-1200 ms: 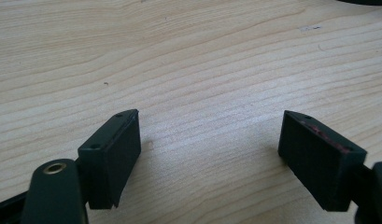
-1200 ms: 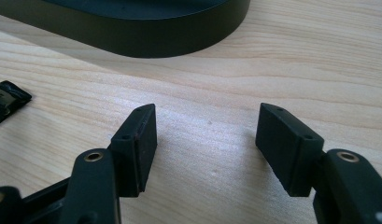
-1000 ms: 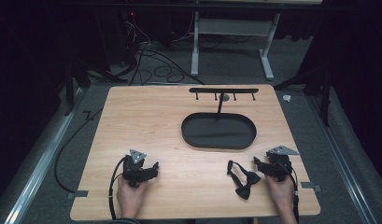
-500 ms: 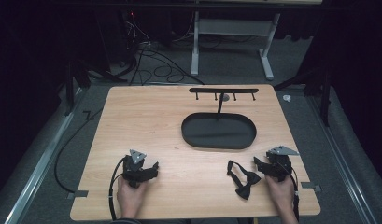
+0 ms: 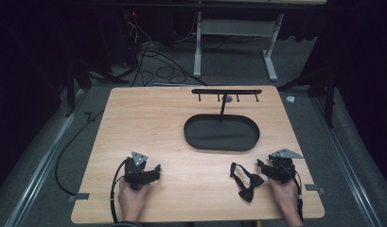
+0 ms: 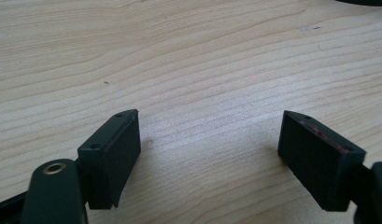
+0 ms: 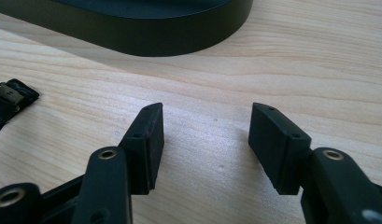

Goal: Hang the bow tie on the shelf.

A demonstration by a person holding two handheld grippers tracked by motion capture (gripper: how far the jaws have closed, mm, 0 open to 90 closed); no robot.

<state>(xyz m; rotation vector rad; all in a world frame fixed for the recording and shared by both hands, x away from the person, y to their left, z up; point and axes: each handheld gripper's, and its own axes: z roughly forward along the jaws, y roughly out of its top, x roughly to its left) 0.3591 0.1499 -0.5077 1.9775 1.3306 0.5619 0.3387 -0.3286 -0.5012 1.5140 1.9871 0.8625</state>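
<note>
So in the high view there's a light wooden table (image 5: 148, 127) taking up the middle of the frame, with the person's two hands coming in from the bottom edge. The left gripper (image 5: 153, 172) sits at the lower left of the tabletop, resting low on the wood, and in the left gripper view its two black jaws stand wide apart with nothing but bare wood grain between them, so that one's plainly open. The right gripper (image 5: 261, 166) is at the lower right, and its jaws have just been closing in a bit, but in the right gripper view (image 7: 205, 133) they're apart with only bare table between the pads, so it grips nothing. The thing it's next to is a small black fabric bow tie with a strap (image 5: 245, 180), lying flat on the table just left of the right gripper's tips in the high view; in the right gripper view one end of the strap (image 7: 9, 100) pokes in at the left edge, off to the side of the jaws and not between them. Above that, centre right of the table, is a black oval tray (image 5: 191, 137) with a thin post rising from its far side to a black bar with small hooks (image 5: 226, 91). The tray's dark side wall (image 7: 146, 39) runs across the top of the right gripper view, well beyond the jaw tips.
</note>
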